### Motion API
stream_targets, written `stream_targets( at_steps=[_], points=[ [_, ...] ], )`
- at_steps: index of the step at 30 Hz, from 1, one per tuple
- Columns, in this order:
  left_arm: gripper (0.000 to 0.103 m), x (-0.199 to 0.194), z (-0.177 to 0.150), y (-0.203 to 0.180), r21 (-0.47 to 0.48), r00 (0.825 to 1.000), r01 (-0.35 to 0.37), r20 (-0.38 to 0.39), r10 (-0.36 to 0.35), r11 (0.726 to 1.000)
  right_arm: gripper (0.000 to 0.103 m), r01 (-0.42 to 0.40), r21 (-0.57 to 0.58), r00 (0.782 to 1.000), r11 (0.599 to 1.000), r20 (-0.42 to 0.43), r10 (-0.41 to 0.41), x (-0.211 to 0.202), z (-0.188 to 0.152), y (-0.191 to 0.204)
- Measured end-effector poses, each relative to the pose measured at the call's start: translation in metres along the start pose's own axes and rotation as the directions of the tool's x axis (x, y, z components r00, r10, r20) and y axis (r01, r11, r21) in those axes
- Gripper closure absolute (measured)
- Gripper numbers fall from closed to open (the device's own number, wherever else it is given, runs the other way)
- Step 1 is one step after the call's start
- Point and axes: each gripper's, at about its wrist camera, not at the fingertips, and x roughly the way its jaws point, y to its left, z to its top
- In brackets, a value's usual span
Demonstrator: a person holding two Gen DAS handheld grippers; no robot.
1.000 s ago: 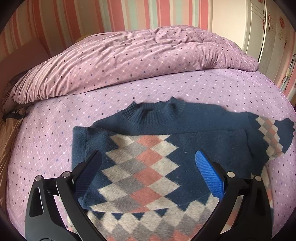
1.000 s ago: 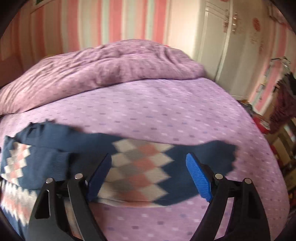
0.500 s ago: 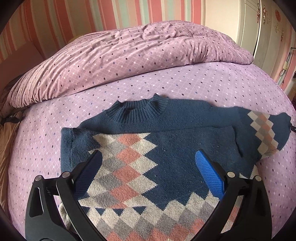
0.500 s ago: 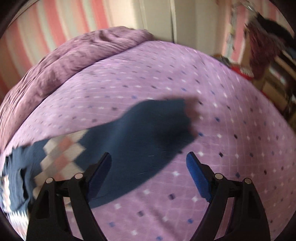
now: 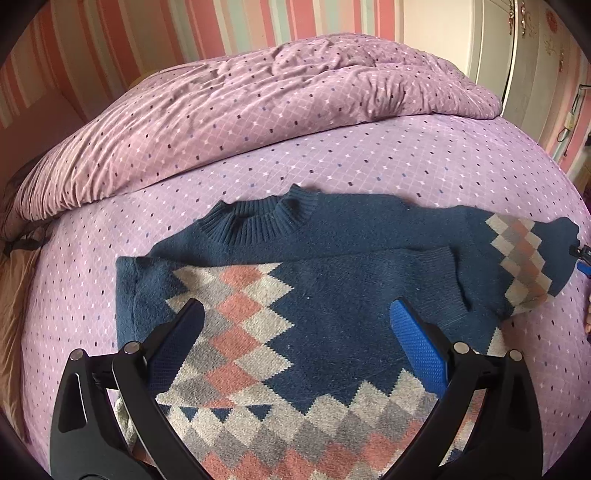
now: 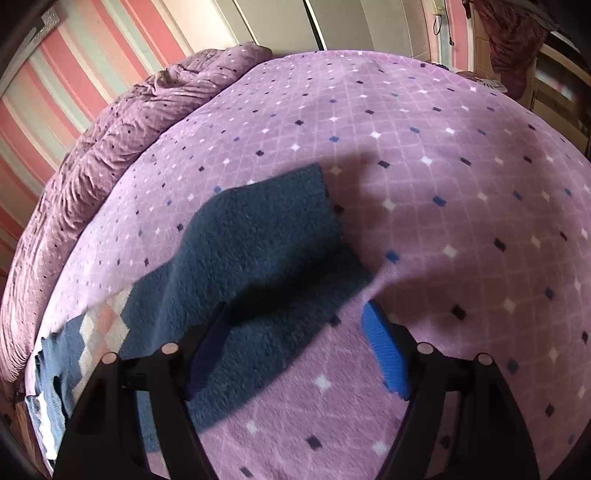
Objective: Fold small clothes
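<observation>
Where the left wrist camera looks down, a navy sweater [image 5: 332,295] with grey, white and salmon diamonds lies flat on a bed sheet [image 5: 369,162] of lilac fabric, crossed by a fine white grid and dotted with small dark and white diamonds. Its ribbed collar [image 5: 258,221] points away from the camera. One sleeve is folded across the chest, and the other sleeve [image 5: 524,254] stretches to the right with a diamond band near its end. The left gripper [image 5: 295,332] hovers over the sweater's lower half with its jaws spread wide, holding nothing. Beyond the sweater, a rumpled duvet [image 5: 258,103] in the same pattern is heaped along the far side of the bed. Behind it stands a wall [image 5: 221,29] with vertical pink, cream and pale green stripes, and cream wardrobe doors [image 5: 517,48] fill the upper right.

Seen from the right wrist camera, which is tilted, the plain navy sleeve end [image 6: 266,251] lies on the sheet [image 6: 461,184], partly in shadow. The right gripper [image 6: 291,343] is released, its jaws apart; the left blue pad [image 6: 207,350] is over the sleeve fabric and the right one over bare sheet. Whether the pads touch the cloth cannot be told. The duvet [image 6: 129,125] runs along the upper left below the striped wall [image 6: 92,66], and dark red fabric [image 6: 513,40] hangs at the upper right.
</observation>
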Motion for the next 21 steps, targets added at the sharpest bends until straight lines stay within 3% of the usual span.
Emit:
stream_targets(
  at_steps=[6,7,11,15,21],
  points=[
    [0.003,-0.003,-0.004,-0.003,0.014,1.0,-0.003,-0.002,0.003,1.0,0.07,-0.012,0.053,1.0,0.999,0.014,0.011,0.006,0.007,-0.004],
    [0.003,-0.003,-0.005,-0.002,0.014,1.0,-0.005,-0.003,0.005,1.0,0.087,-0.018,0.053,1.0,0.998,0.017,0.018,0.004,0.006,-0.005],
    [0.003,-0.005,-0.008,0.001,0.022,1.0,-0.015,-0.003,0.015,1.0,0.091,0.022,-0.01,0.999,1.0,0.049,-0.022,-0.003,0.002,0.01],
    [0.003,-0.005,-0.008,0.012,0.033,0.999,-0.04,-0.003,0.04,0.999,0.091,0.032,0.028,0.995,0.999,0.093,-0.034,-0.02,0.0,0.012],
    [0.003,-0.007,-0.006,0.038,0.008,0.999,-0.037,0.004,0.037,0.999,0.091,0.121,-0.071,0.97,0.99,0.218,-0.103,-0.087,-0.011,0.068]
  ],
)
